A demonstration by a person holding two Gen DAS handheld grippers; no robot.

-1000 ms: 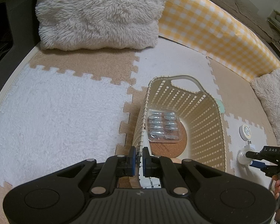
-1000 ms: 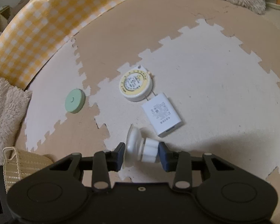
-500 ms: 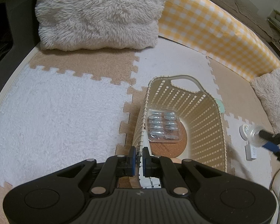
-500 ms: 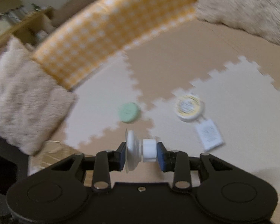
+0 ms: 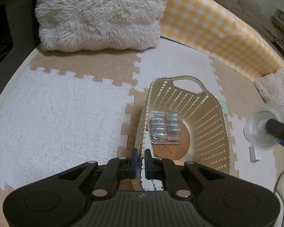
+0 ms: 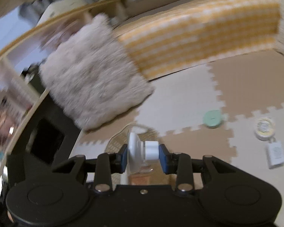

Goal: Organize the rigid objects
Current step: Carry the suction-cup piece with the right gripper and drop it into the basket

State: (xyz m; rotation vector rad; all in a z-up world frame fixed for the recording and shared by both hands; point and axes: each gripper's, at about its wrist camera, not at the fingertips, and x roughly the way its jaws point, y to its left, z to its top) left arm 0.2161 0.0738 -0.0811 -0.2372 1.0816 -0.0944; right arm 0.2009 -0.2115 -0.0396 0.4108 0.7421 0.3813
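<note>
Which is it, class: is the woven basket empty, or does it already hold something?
Not empty. The basket holds a clear blister pack lying on a round cork coaster at its bottom.

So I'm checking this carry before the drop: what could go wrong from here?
1. The right gripper pinches the white suction-cup holder only across its thin disc and small knob; with the view blurred by fast motion, it might twist or slip out.
2. The cream lattice basket is steadied only at one wall by the left gripper; a bump could tip it.
3. The holder might land on the clear blister pack inside.
</note>
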